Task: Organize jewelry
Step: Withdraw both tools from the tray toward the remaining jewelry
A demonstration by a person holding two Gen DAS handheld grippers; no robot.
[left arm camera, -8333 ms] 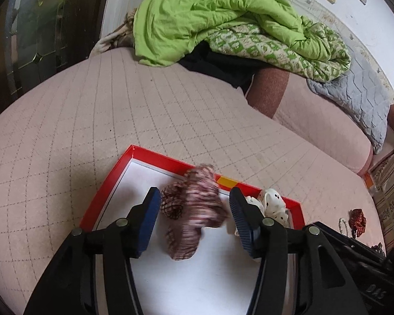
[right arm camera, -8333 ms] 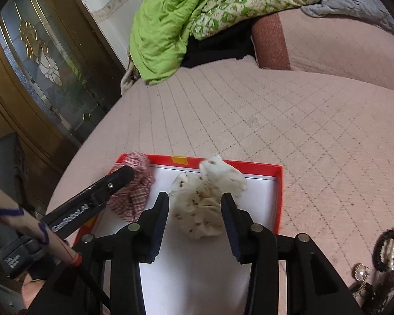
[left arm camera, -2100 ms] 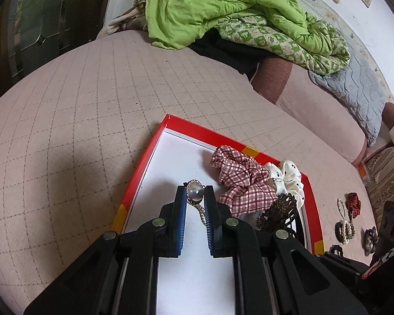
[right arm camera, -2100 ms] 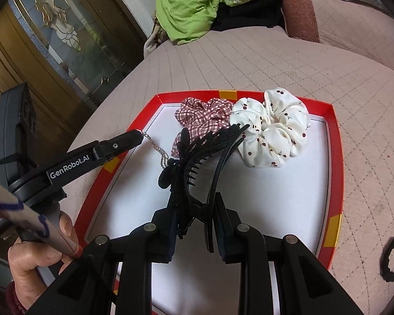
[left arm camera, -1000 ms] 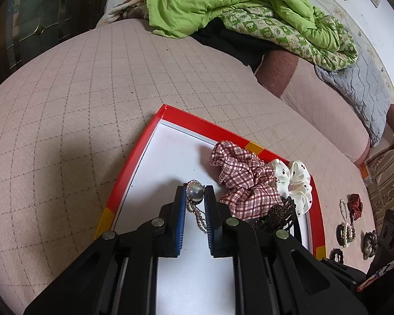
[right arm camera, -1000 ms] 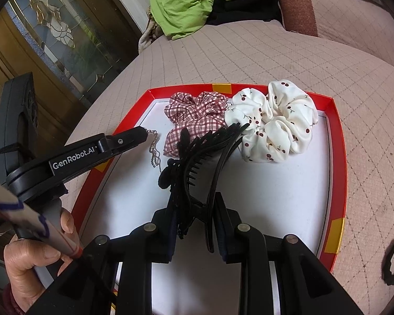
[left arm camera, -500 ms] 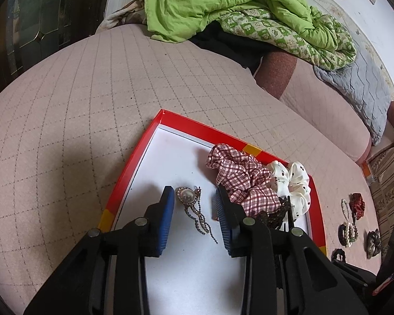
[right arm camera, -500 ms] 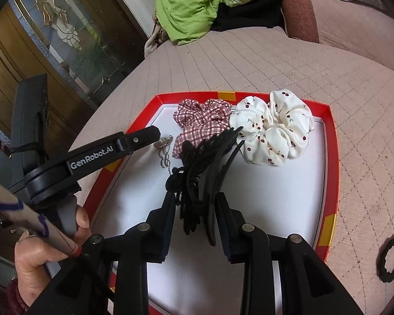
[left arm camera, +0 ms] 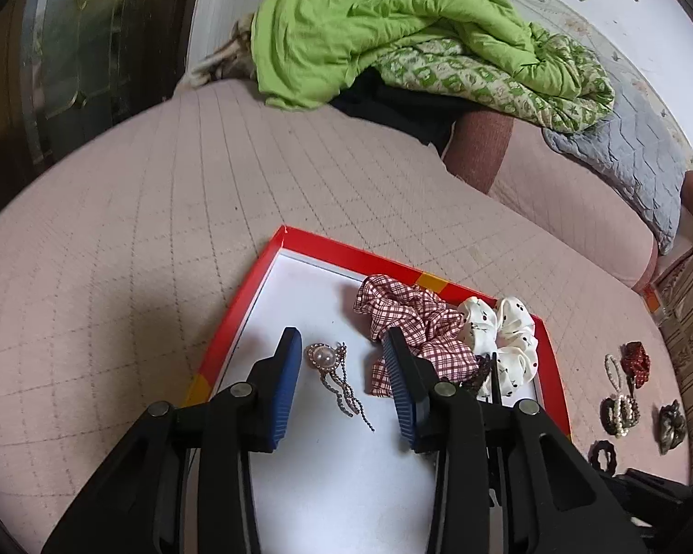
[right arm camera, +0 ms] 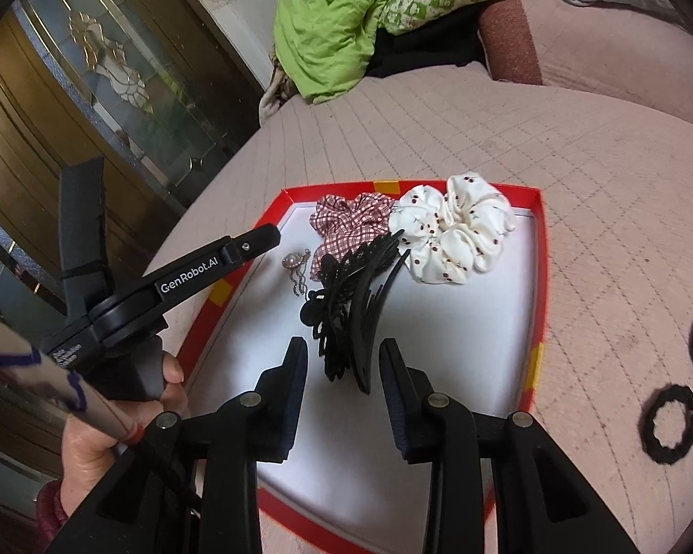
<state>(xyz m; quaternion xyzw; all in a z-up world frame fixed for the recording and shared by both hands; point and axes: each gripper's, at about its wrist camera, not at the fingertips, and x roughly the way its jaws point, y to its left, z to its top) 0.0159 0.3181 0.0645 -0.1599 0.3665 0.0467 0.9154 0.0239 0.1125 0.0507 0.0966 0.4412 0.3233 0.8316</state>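
Note:
A red-rimmed white tray (left arm camera: 254,286) (right arm camera: 538,277) lies on the pink quilted bed. In it are a red plaid scrunchie (left arm camera: 406,323) (right arm camera: 346,221), a white cherry-print scrunchie (left arm camera: 503,337) (right arm camera: 452,231), a pearl brooch with chains (left arm camera: 332,369) (right arm camera: 295,267) and a black claw hair clip (right arm camera: 351,309). My left gripper (left arm camera: 342,346) is open, with the brooch lying loose on the tray between its fingers. My right gripper (right arm camera: 344,355) is open, with the claw clip lying on the tray between and ahead of its fingers.
Loose pieces lie on the bed right of the tray: black hair rings (right arm camera: 670,422), a red scrunchie (left arm camera: 635,362), pearl bands (left arm camera: 619,408), a dark clip (left arm camera: 672,422). A green quilt (left arm camera: 392,32) is heaped at the back. A glass-panelled door (right arm camera: 92,83) stands left.
Both grippers have opened. The left let the pearl brooch down onto the tray; the right let the black claw clip down beside the scrunchies and drew back a little.

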